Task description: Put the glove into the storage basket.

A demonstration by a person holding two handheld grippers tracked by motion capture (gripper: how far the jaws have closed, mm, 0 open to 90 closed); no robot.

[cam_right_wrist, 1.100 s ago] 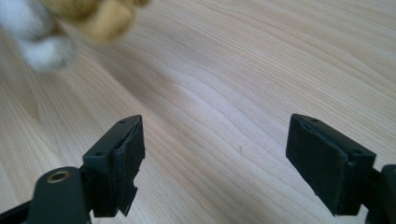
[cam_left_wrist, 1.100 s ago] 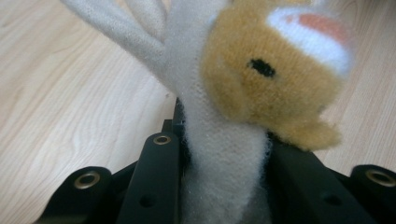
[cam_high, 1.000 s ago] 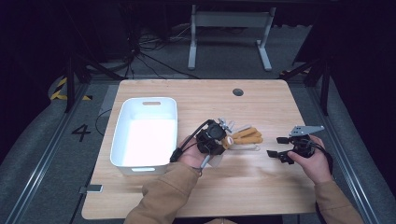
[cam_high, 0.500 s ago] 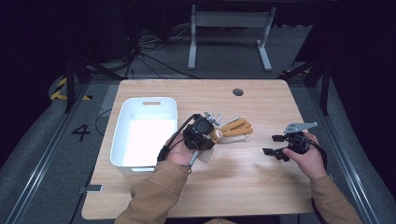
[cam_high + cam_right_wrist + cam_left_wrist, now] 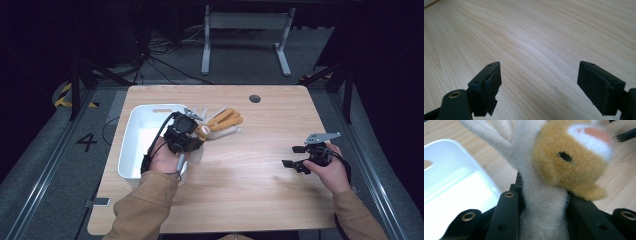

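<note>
Since the earlier frame our left gripper (image 5: 192, 131) carried the plush toy (image 5: 220, 122) leftward, up to the white bin's (image 5: 131, 145) right rim. Jaws clamped on its cream limb (image 5: 544, 205); tan head, black eye, white-and-pink patch. Toy hangs over the wooden table (image 5: 250, 190) beside the bin. Our right gripper (image 5: 296, 156) sits well apart, jaws wide apart over bare wood.

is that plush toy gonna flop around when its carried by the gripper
Probably yes: the plush toy looks like soft knit, and the left gripper pinches it narrow between its jaws. Its loose limbs splay beyond the grip, so they may dangle. It likely weighs little and should not slip easily.
</note>
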